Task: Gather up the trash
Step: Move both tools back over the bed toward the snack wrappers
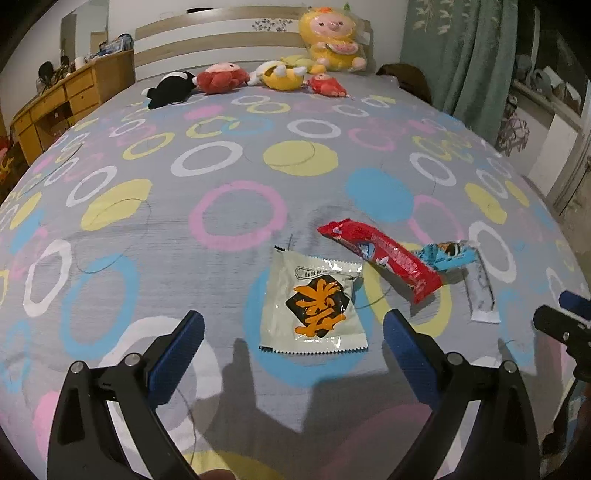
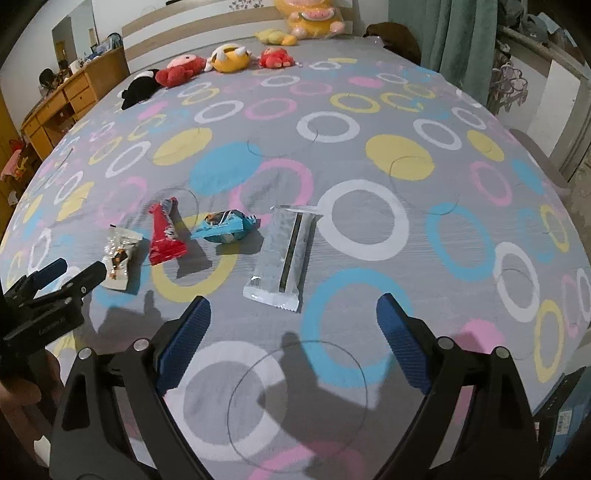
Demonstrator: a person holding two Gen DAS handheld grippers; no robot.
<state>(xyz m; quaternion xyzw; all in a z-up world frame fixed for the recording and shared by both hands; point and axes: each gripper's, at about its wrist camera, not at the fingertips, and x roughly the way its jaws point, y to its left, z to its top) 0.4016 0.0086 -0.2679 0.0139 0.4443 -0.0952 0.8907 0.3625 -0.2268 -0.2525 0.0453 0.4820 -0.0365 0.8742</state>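
Note:
Four pieces of trash lie in a row on the bedspread (image 1: 221, 280). The pale sachet with an orange logo (image 1: 314, 306) (image 2: 120, 258) sits just ahead of my left gripper (image 1: 291, 319) (image 2: 78, 267), which is open above the bed with nothing between its fingers. To the right come a red wrapper (image 1: 384, 258) (image 2: 166, 236), a crumpled blue wrapper (image 1: 447, 254) (image 2: 225, 229) and a long silver wrapper (image 1: 480, 291) (image 2: 284, 254). My right gripper (image 2: 293, 304) (image 1: 554, 306) hangs open just short of the silver wrapper's near end, touching nothing.
Several plush toys (image 1: 229, 75) line the headboard (image 1: 207, 33) at the far end. A wooden desk (image 1: 55, 107) stands to the left, a green curtain (image 1: 458, 51) to the right. The bed's right edge drops off beside a dark box (image 2: 565, 417).

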